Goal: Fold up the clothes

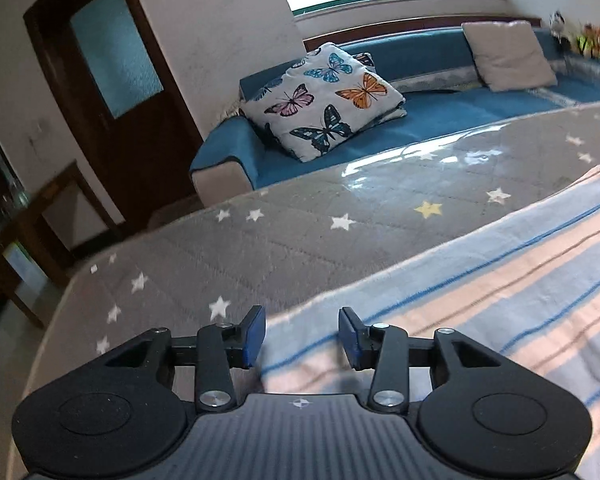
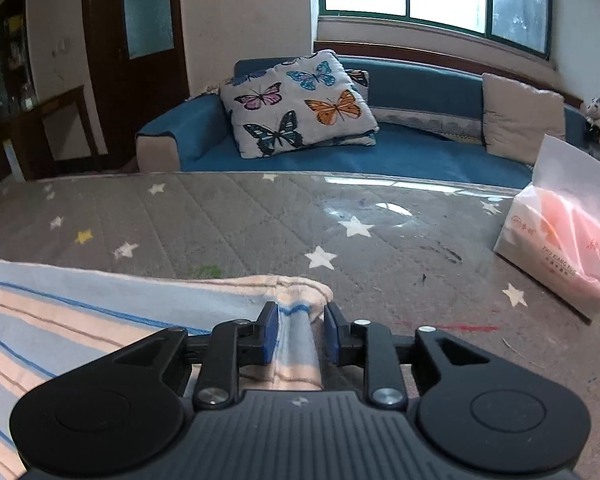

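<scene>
Pink, pale blue and white striped cloth (image 2: pixel 80 320) is lying on the grey star-printed table cover (image 2: pixel 260 216), filling the lower left of the right view. The right gripper (image 2: pixel 301 334) is pinching a raised fold at its corner. The left gripper (image 1: pixel 302 334) is hovering with jaws wide over the opposite edge; I judge it needs to close there before both are lifting for a fold.

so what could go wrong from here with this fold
The left gripper is open over the striped cloth's corner, so lifting now would raise only one side. The right gripper holds a bunched ridge of cloth between its pads; it may slip out. Dragging right could bump the tissue pack.
</scene>
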`<action>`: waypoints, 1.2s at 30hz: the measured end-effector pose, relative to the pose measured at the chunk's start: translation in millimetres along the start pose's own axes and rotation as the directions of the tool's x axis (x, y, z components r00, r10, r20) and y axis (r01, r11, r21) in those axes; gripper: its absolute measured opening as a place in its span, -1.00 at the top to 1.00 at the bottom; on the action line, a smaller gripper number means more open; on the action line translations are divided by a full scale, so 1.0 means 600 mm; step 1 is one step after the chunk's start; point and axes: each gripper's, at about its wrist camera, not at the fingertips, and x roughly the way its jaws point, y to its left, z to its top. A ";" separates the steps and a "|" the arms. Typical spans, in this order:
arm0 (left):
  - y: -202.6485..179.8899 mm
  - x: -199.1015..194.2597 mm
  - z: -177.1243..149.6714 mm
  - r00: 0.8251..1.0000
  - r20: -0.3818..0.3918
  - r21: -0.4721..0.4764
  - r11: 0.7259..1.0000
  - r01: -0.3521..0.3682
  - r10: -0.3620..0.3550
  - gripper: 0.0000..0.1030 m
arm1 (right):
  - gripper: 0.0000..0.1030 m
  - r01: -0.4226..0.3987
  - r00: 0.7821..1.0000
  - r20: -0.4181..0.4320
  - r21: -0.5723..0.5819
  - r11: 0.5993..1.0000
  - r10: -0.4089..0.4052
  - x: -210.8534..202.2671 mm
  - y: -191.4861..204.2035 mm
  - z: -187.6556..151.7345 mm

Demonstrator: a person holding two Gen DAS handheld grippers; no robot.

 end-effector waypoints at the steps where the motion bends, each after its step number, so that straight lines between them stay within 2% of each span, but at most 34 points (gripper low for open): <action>1: 0.005 0.000 -0.003 1.000 -0.011 -0.012 1.000 0.018 -0.018 0.15 | 0.51 -0.004 1.000 0.001 -0.002 1.000 0.004 0.000 0.000 0.001; 3: 0.004 0.002 -0.010 0.999 -0.041 -0.019 0.999 0.027 -0.027 0.15 | 0.50 -0.016 1.000 -0.013 -0.014 1.000 0.016 0.006 0.005 0.000; 5: 0.007 0.011 -0.013 0.998 -0.063 -0.035 0.999 0.001 -0.003 0.15 | 0.50 -0.015 1.000 -0.023 -0.018 1.000 0.014 0.015 0.009 -0.002; 10: 0.031 0.033 -0.012 0.995 -0.095 -0.124 0.992 0.022 -0.034 0.17 | 0.55 -0.010 1.000 -0.014 -0.024 1.000 0.010 0.018 0.014 -0.001; 12: 0.037 0.037 -0.009 0.993 -0.095 -0.149 0.987 0.062 -0.077 0.39 | 0.63 -0.008 1.000 -0.014 -0.027 1.000 0.007 0.019 0.014 0.000; 14: 0.039 0.041 -0.008 0.990 -0.087 -0.162 0.982 0.098 -0.113 0.90 | 0.74 -0.006 1.000 -0.013 -0.024 1.000 0.006 0.019 0.013 0.001; 18: 0.023 0.032 -0.005 0.997 -0.037 -0.103 0.993 0.063 -0.067 0.98 | 0.88 -0.007 1.000 -0.007 -0.028 1.000 0.006 0.018 0.018 0.001; 22: 0.015 0.008 0.003 0.998 0.059 -0.061 0.997 0.038 -0.035 0.98 | 0.89 0.016 0.999 0.043 -0.037 0.999 -0.015 0.005 0.022 0.003; 25: 0.007 0.018 0.006 0.996 0.087 0.000 1.000 0.008 -0.008 0.98 | 0.89 0.036 0.998 0.052 -0.037 0.999 -0.034 0.008 0.020 0.006; 26: 0.005 0.029 0.006 0.998 0.064 0.014 1.000 0.000 0.000 0.97 | 0.89 0.042 0.998 0.044 -0.031 0.999 -0.041 0.012 0.019 0.005; 28: 0.012 0.056 0.001 1.000 -0.017 -0.011 1.000 0.010 -0.010 0.90 | 0.86 0.044 0.999 0.018 -0.030 0.999 -0.044 0.024 0.018 0.002; 29: 0.018 0.063 -0.003 0.999 -0.036 -0.028 1.000 -0.009 0.008 0.90 | 0.84 0.043 0.999 0.021 -0.028 0.999 -0.042 0.025 0.016 0.001; 31: 0.033 0.060 -0.009 0.999 -0.042 -0.066 0.997 -0.029 0.027 0.86 | 0.75 0.040 0.999 0.011 -0.030 0.999 -0.040 0.022 0.013 0.003; 33: 0.046 0.050 -0.013 0.998 -0.055 -0.093 0.995 -0.018 0.013 0.79 | 0.69 0.032 0.999 0.000 -0.026 0.999 -0.032 0.016 0.009 0.006; 34: 0.049 0.039 -0.015 0.999 -0.052 -0.091 0.996 -0.022 0.017 0.71 | 0.68 0.029 1.000 -0.004 -0.030 0.999 -0.029 0.013 0.009 0.006; 35: 0.051 0.028 -0.018 0.999 -0.047 -0.088 0.996 -0.031 0.027 0.40 | 0.61 0.027 1.000 -0.007 -0.036 0.999 -0.028 0.008 0.009 0.007; 36: 0.053 0.017 -0.023 0.999 -0.045 -0.091 0.995 -0.032 0.028 0.21 | 0.46 0.027 1.000 -0.008 -0.036 0.999 -0.028 0.004 0.010 0.006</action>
